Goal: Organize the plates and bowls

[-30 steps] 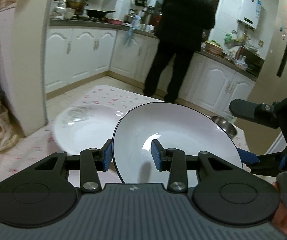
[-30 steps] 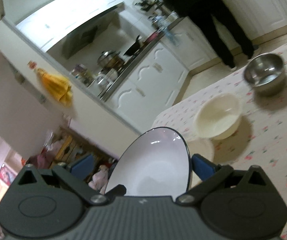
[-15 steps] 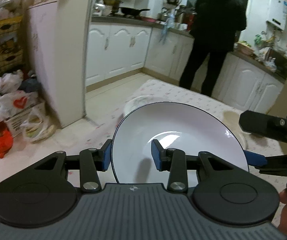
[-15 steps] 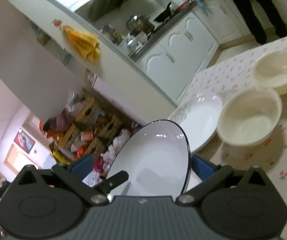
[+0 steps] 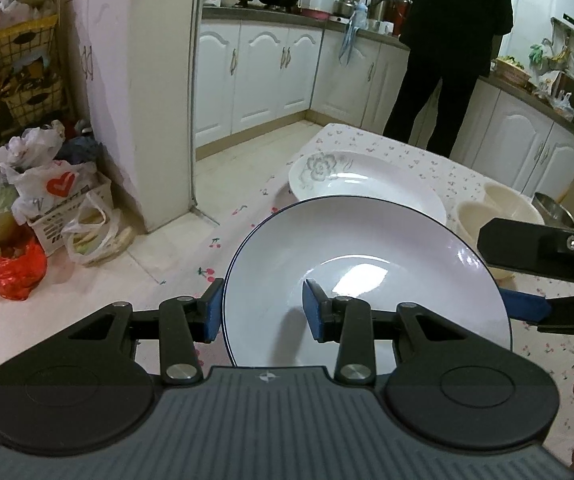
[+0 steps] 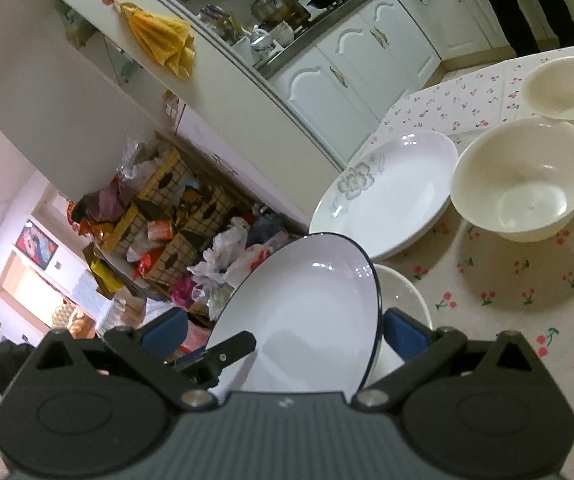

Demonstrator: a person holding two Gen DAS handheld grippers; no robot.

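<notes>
A white plate with a thin dark rim (image 5: 367, 280) is held in the air above the table by both grippers. My left gripper (image 5: 263, 314) is shut on its near-left edge. My right gripper (image 6: 283, 330) straddles its opposite edge with jaws wide apart; the plate also shows in the right wrist view (image 6: 303, 320). Its arm shows in the left wrist view (image 5: 543, 248). Beyond lies a white plate with a grey flower print (image 5: 363, 188), also in the right wrist view (image 6: 387, 196). Two cream bowls (image 6: 523, 184) (image 6: 567, 88) stand beside it.
The table has a cherry-print cloth (image 6: 519, 288). A steel bowl (image 5: 553, 208) sits at the far right. Another white dish (image 6: 401, 312) lies under the held plate. A person in black (image 5: 447, 48) stands at the counter. Bags and baskets (image 5: 15, 200) clutter the floor at left.
Both grippers have carried the dark-rimmed plate leftward along the table. The flower plate and cream bowls now show closer and further right.
</notes>
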